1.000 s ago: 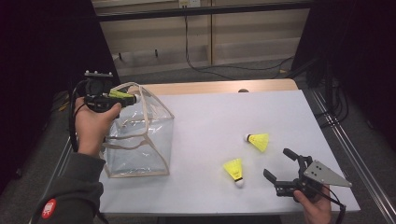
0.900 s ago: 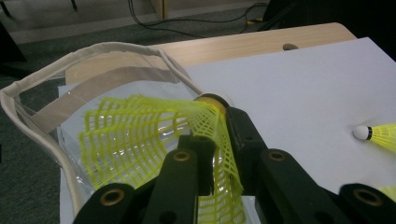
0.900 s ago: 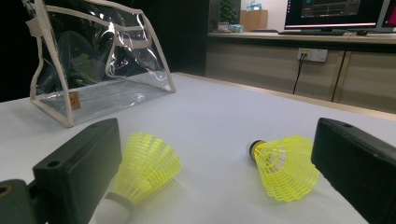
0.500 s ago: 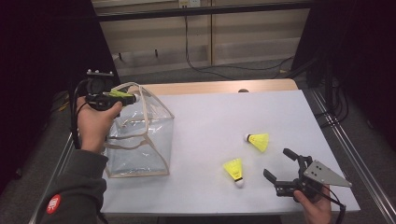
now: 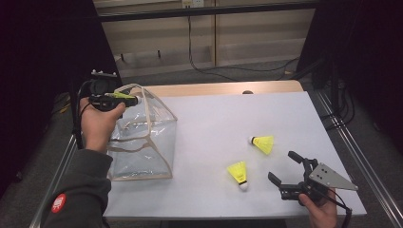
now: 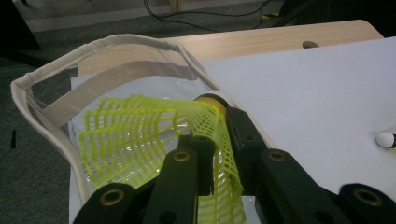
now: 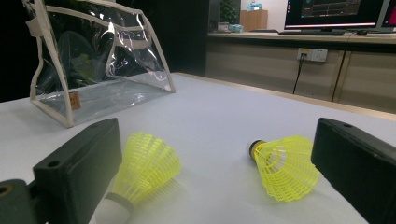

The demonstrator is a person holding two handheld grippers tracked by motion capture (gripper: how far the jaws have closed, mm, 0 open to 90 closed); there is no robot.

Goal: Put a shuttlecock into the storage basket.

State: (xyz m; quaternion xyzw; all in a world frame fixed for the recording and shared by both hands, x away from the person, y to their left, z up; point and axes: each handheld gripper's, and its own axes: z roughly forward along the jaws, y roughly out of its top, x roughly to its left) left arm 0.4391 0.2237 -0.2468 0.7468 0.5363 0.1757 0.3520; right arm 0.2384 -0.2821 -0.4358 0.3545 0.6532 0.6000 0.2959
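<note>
A person's left hand holds my left gripper (image 5: 122, 98) over the open top of a clear plastic bag with beige trim (image 5: 142, 137). Its jaws are shut on the mesh skirt of a yellow shuttlecock (image 6: 140, 135), cork end pointing away past the bag rim (image 6: 28, 84). My left gripper (image 6: 219, 126) squeezes the skirt flat. At the front right, my right gripper (image 5: 287, 167) rests open, low by the table. Two more yellow shuttlecocks lie just beyond it, one nearer (image 5: 239, 172) and one farther right (image 5: 263, 143). Between my right gripper's (image 7: 215, 158) jaws I see both shuttlecocks (image 7: 147, 168) (image 7: 282, 165), untouched.
A white sheet (image 5: 228, 123) covers the table, with a wooden strip (image 5: 214, 89) along the far edge. Metal rails (image 5: 351, 142) run along both sides. Cables (image 5: 199, 57) lie on the floor behind. The bag (image 7: 93, 56) stands at the left.
</note>
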